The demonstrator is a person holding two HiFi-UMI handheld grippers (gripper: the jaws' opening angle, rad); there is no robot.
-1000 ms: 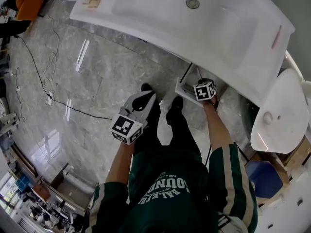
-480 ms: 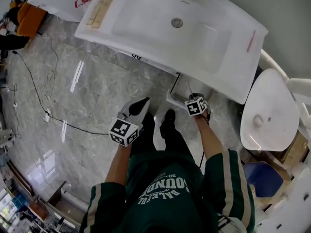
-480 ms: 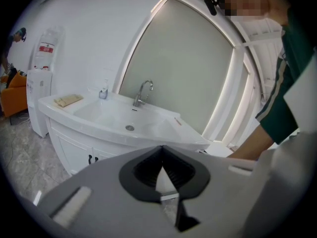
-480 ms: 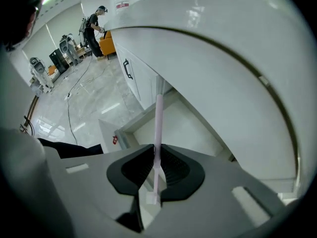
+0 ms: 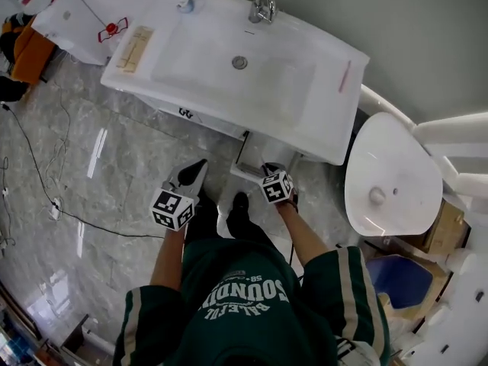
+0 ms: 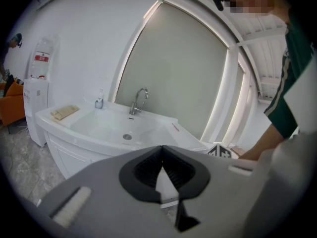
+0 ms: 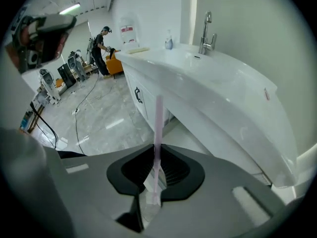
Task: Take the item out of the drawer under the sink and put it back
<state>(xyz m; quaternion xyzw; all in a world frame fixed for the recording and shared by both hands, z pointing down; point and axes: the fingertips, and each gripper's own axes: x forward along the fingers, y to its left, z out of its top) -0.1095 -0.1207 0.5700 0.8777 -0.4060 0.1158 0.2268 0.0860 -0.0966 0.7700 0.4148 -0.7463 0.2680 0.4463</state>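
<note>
The white sink cabinet (image 5: 229, 59) stands against the wall, and its drawer (image 5: 245, 157) is pulled open under the basin. My right gripper (image 5: 271, 169) hovers over the drawer's front edge. It is shut on a thin pink stick (image 7: 158, 128), perhaps a toothbrush, that stands up out of the jaws past the basin edge. My left gripper (image 5: 195, 171) hangs to the left of the drawer above the floor. In the left gripper view its jaws (image 6: 161, 155) meet at the tips with nothing between them.
A tap (image 5: 263, 4), a soap bottle (image 5: 184, 1), a tan brush (image 5: 132, 48) and a pink stick (image 5: 345, 75) are on the sink top. A toilet (image 5: 389, 178) stands to the right. A cable (image 5: 46, 174) lies on the marble floor. A person (image 7: 103, 43) is far behind.
The head view has swung up toward the wall, so the sink and toilet sit lower in the frame. Both grippers stay near the open drawer, and the right one keeps its hold.
</note>
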